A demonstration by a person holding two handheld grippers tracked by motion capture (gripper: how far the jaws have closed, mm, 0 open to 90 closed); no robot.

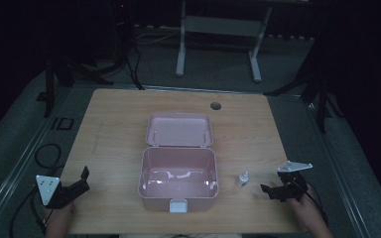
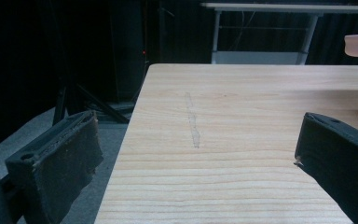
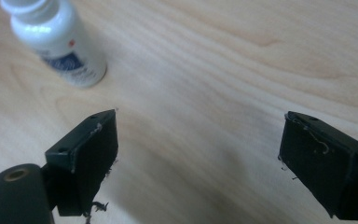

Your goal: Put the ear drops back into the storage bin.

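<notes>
**Near front edge: small bottle, easy to tip**

At far left, my left claw [image 1: 82, 181] hangs over the table's [image 1: 119, 124] corner, jaws apart, nothing between them. Center: pink box [image 1: 178, 178] sits open, lid back, empty as far as I can tell. Right of it, just beside the box, the white bottle [image 1: 243, 179] stands upright. My right claw [image 1: 268, 191] sits near it, jaws wide apart, empty. Risk, imo: in the right gripper view the bottle [image 3: 58, 42] is off to one side, not between jaws. Closing from this angle could clip it w/ one pad and knock it over or roll it off the front edge.
</notes>
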